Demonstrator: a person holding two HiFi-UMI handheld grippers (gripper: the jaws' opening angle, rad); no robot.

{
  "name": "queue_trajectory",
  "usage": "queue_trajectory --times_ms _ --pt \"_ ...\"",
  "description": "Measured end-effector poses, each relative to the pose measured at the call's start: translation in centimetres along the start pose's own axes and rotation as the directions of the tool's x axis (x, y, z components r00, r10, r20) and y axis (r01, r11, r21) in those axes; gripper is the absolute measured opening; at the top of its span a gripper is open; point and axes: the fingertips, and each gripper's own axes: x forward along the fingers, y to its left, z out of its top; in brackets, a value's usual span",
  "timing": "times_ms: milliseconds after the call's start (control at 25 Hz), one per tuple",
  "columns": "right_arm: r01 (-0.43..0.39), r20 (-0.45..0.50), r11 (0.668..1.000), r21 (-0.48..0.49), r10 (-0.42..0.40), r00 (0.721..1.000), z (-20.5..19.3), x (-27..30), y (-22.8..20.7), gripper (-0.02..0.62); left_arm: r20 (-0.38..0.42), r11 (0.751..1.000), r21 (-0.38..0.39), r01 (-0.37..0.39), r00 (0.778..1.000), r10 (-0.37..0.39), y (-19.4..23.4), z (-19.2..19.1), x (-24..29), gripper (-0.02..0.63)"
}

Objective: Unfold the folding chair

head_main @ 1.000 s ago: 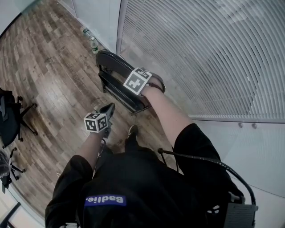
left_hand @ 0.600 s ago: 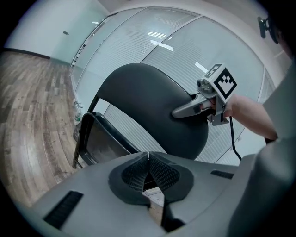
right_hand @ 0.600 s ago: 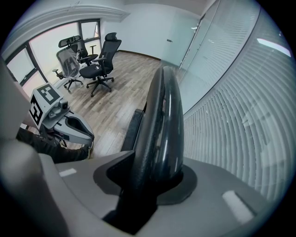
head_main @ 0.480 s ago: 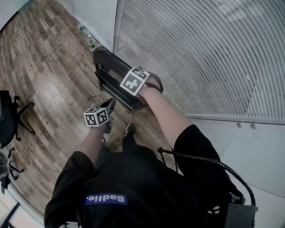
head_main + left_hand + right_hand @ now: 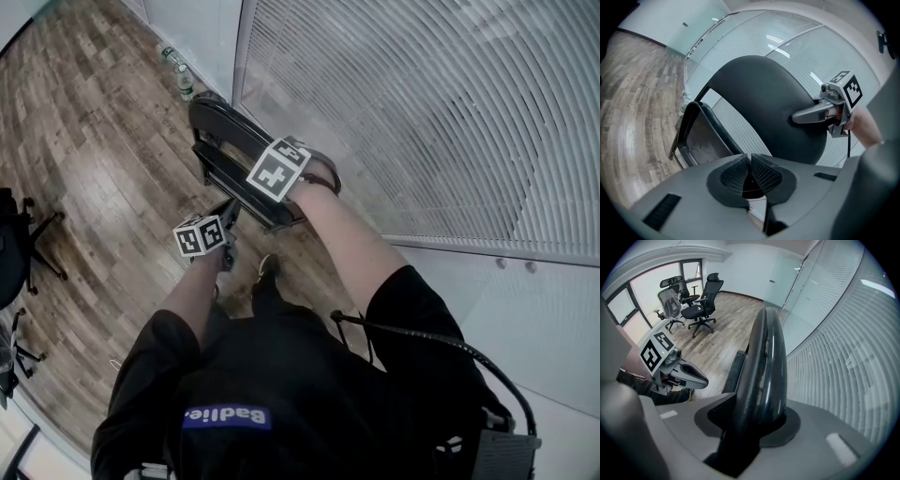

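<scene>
The black folding chair (image 5: 221, 142) stands folded beside the glass wall. My right gripper (image 5: 281, 184) points steeply down, shut on the top edge of the chair's backrest (image 5: 766, 357), which fills the gap between the jaws of the right gripper (image 5: 750, 427). My left gripper (image 5: 231, 217) is shut on nothing and hovers just in front of the chair, near its folded seat (image 5: 701, 138). In the left gripper view the closed left gripper (image 5: 750, 165) faces the broad backrest (image 5: 764, 105), and the right gripper (image 5: 820, 112) shows clamped on its right rim.
A glass wall with white blinds (image 5: 422, 112) runs close behind the chair. Two bottles (image 5: 178, 75) stand on the wooden floor (image 5: 103, 159) by the wall. Office chairs (image 5: 701, 305) stand farther off, and one (image 5: 19, 248) is at the left edge.
My left gripper has moved closer to the chair, a little lower, and rolled somewhat. The right gripper has kept its grip on the backrest in the same place.
</scene>
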Motion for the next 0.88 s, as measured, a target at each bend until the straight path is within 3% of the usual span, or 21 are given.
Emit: queue_trajectory --times_ms 320,520,880 --pt "-0.014 0.001 1.000 -0.005 0.014 1.000 0.5 -0.2 -1.2 0.141 -0.004 0.993 -0.120 -0.008 1.000 0.008 0.9 0.6 2.8 0.011" --pt "-0.015 0.001 1.000 -0.004 0.015 1.000 0.1 0.3 -0.4 0.141 0.001 0.984 -0.179 -0.015 1.000 0.015 2.4 -0.6 3.4 0.084" --pt "-0.027 0.011 1.000 -0.001 0.027 1.000 0.3 0.2 0.3 0.144 0.045 0.961 -0.277 0.002 0.999 0.011 3.9 0.0 5.0 0.154"
